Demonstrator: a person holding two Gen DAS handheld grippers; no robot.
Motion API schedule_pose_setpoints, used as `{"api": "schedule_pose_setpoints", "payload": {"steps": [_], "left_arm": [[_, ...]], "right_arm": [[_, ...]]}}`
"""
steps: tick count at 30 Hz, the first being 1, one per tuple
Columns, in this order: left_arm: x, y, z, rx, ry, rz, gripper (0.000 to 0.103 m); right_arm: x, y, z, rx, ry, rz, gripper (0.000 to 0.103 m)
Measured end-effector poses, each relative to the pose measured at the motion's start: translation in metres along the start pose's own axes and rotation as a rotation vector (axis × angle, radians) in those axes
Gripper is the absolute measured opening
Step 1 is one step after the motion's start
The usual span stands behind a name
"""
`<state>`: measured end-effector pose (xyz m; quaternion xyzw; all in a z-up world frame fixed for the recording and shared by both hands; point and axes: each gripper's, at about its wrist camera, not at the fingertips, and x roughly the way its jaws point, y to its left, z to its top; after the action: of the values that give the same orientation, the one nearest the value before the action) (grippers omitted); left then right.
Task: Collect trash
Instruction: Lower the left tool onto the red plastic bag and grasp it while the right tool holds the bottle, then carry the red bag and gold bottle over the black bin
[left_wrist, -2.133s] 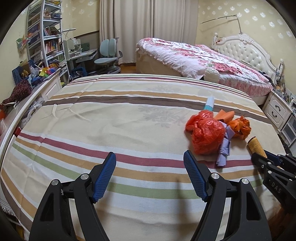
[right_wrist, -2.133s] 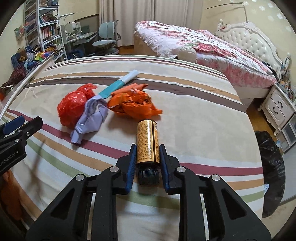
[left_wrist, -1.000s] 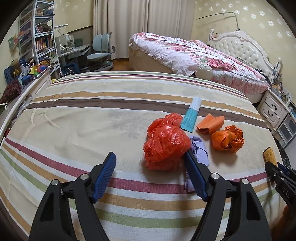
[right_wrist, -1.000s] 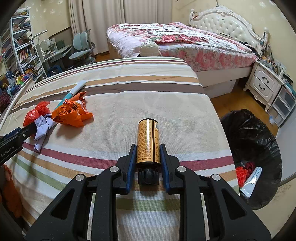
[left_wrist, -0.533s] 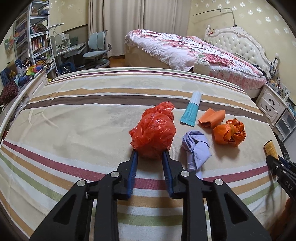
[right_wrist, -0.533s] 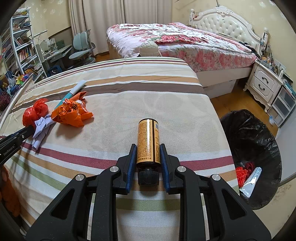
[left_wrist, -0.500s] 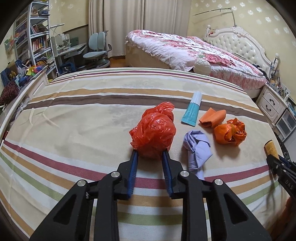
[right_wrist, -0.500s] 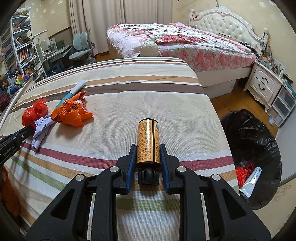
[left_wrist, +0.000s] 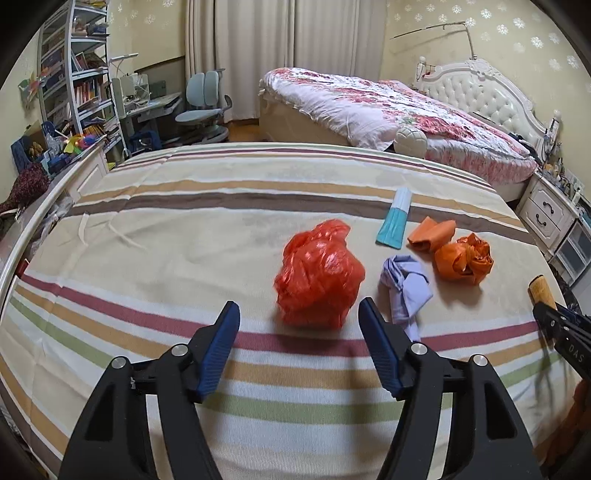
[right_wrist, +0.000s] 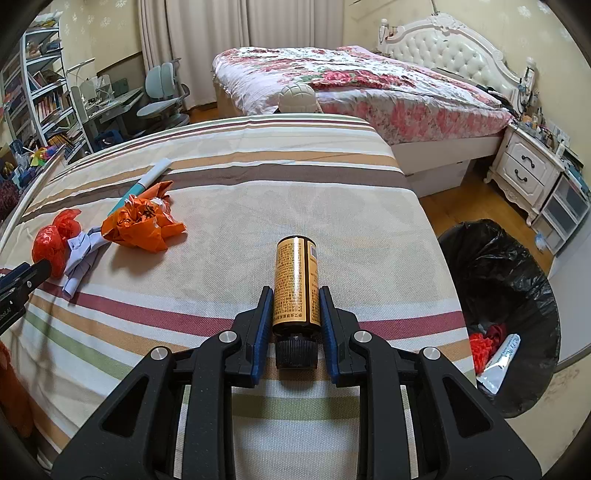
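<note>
A crumpled red plastic bag (left_wrist: 317, 275) lies on the striped bed cover, just ahead of my open left gripper (left_wrist: 298, 323), whose jaws stand wide apart and empty. To its right lie a lilac crumpled cloth (left_wrist: 404, 286), an orange plastic wad (left_wrist: 461, 260), an orange scrap (left_wrist: 432, 234) and a teal and white tube (left_wrist: 393, 218). My right gripper (right_wrist: 295, 306) is shut on a brown bottle with a gold label (right_wrist: 295, 282), held over the bed cover near its right edge. A black-lined trash bin (right_wrist: 502, 280) stands on the floor to the right.
The striped bed cover (left_wrist: 184, 240) fills the foreground. A second bed with floral bedding (left_wrist: 388, 110) stands behind, with a ball (left_wrist: 410, 140) by it. White nightstands (right_wrist: 524, 173) are at the right, shelves and a desk chair (left_wrist: 203, 103) at the back left.
My left gripper has opened and let go of the red bag, which now lies on the cover ahead of the jaws. The right gripper still holds the bottle in the same place.
</note>
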<state>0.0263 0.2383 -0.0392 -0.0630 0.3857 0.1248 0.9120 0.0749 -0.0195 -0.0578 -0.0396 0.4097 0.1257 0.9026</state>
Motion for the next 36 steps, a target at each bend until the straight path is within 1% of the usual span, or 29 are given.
{"api": "schedule_pose_setpoints", "payload": {"steps": [1, 5, 6, 8, 9, 11, 16, 21, 25, 30, 36], "left_arm": [[0.003, -0.002, 0.002, 0.008, 0.001, 0.002, 0.069], [0.013, -0.004, 0.01, 0.022, 0.011, 0.002, 0.069], [0.015, -0.004, 0.012, 0.024, 0.008, 0.0, 0.067], [0.016, -0.005, 0.013, 0.034, 0.008, 0.004, 0.05], [0.019, -0.005, 0.012, 0.037, 0.018, 0.001, 0.045], [0.021, -0.004, 0.011, 0.033, 0.026, -0.005, 0.041], [0.015, -0.003, 0.008, 0.035, 0.012, -0.009, 0.039], [0.004, -0.004, 0.005, 0.028, -0.021, -0.001, 0.038], [-0.008, -0.009, -0.003, 0.027, -0.028, -0.014, 0.038], [-0.028, -0.024, -0.007, 0.034, -0.059, -0.054, 0.038], [-0.047, -0.058, -0.003, 0.082, -0.103, -0.121, 0.038]], "right_arm": [[0.0, 0.0, 0.0, -0.001, 0.0, -0.002, 0.024], [-0.001, 0.0, 0.0, -0.001, 0.0, -0.001, 0.024], [-0.001, 0.0, 0.0, -0.001, 0.0, -0.001, 0.024], [-0.001, 0.0, 0.0, -0.001, 0.0, -0.002, 0.024], [-0.001, 0.0, 0.0, -0.001, -0.001, -0.002, 0.024], [-0.001, 0.0, 0.0, -0.001, -0.001, -0.003, 0.024], [-0.001, 0.0, 0.0, -0.001, -0.002, -0.002, 0.024], [-0.002, 0.0, 0.001, 0.001, -0.003, -0.002, 0.023], [-0.005, -0.001, 0.0, 0.013, -0.009, 0.013, 0.023], [-0.014, -0.005, -0.004, 0.029, -0.022, 0.029, 0.023], [-0.03, -0.02, -0.011, 0.053, -0.045, 0.007, 0.023]]}}
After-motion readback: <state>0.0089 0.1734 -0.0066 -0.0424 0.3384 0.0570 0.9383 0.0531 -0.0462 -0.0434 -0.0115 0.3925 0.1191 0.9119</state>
